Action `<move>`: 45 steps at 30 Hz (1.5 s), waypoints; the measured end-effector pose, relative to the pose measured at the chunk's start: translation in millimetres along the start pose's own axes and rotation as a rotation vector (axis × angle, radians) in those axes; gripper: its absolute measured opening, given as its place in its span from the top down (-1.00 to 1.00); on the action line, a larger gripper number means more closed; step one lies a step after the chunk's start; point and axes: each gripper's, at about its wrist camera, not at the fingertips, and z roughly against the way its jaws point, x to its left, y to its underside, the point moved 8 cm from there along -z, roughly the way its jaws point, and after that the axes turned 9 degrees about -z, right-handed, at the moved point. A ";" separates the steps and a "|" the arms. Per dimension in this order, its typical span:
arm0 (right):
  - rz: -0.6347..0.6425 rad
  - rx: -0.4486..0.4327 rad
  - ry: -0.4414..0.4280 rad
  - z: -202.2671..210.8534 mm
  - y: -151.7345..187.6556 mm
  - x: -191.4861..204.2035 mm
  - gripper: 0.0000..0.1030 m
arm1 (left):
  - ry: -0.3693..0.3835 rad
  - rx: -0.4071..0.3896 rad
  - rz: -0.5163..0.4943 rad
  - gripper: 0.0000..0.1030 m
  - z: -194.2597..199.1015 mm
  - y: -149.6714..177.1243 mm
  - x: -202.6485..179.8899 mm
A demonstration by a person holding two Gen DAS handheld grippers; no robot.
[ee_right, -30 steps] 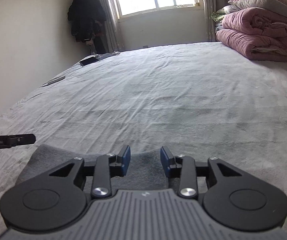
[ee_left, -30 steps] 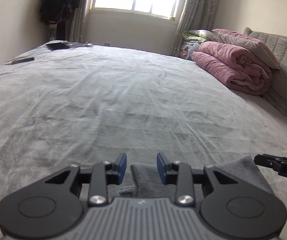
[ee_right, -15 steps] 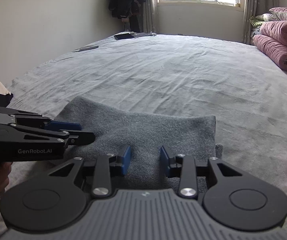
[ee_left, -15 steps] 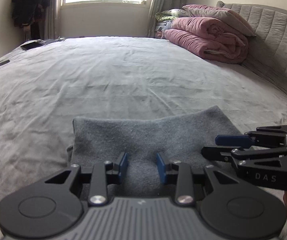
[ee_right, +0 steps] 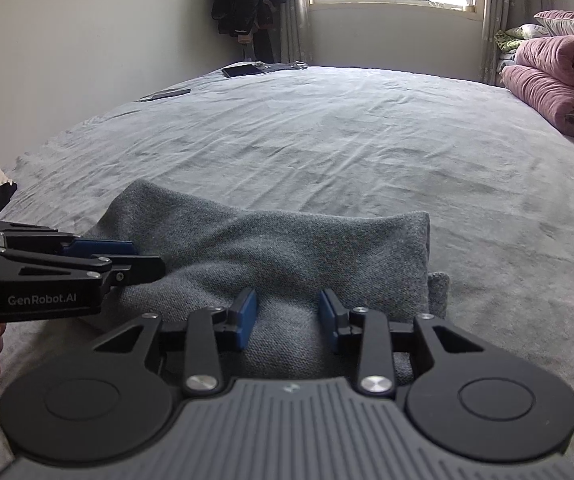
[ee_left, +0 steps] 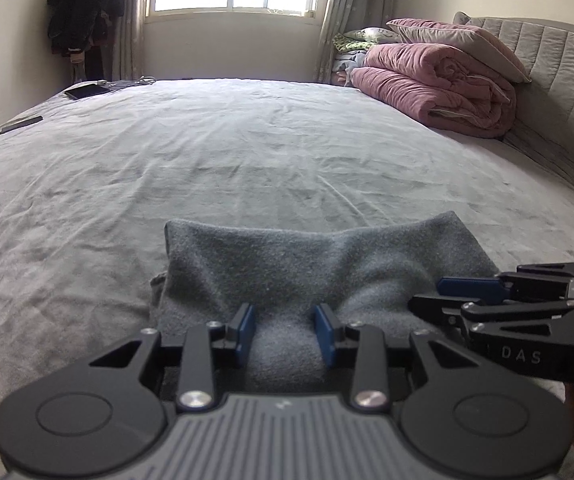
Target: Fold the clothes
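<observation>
A folded grey knit garment (ee_left: 307, 256) (ee_right: 287, 240) lies flat on the grey bed cover (ee_left: 247, 152), its fold line on the far side. My left gripper (ee_left: 285, 320) sits at the garment's near edge, a hump of the thick fabric filling the gap between its blue pads. My right gripper (ee_right: 287, 306) grips the same near edge further right, also with fabric bunched between its pads. Each gripper shows in the other's view: the right gripper (ee_left: 439, 296) from the side, the left gripper (ee_right: 147, 260) likewise.
Rolled pink quilts (ee_left: 435, 84) and pillows are stacked against the padded headboard (ee_left: 559, 80) at the far right. A tablet (ee_left: 87, 90) and a flat dark item (ee_left: 19, 123) lie at the bed's far left. Dark clothes (ee_left: 83, 4) hang beside the window.
Both grippers came down toward the bed with the garment in them. It went from a strip at the bottom of each view to lying spread out ahead. Hardly any motion in the last half second.
</observation>
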 end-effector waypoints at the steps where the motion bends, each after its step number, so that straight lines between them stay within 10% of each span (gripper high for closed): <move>1: -0.005 0.001 0.006 1.1 -0.4 0.3 0.30 | 0.011 -0.004 0.006 0.31 0.4 -3.0 0.9; 19: -0.135 0.032 0.110 6.6 5.9 -11.9 0.22 | 0.033 -0.036 -0.069 0.18 -14.0 -7.9 -7.9; 45: -0.085 0.026 0.164 9.4 8.6 -5.1 0.11 | -0.038 -0.088 0.104 0.06 -9.3 -32.0 63.5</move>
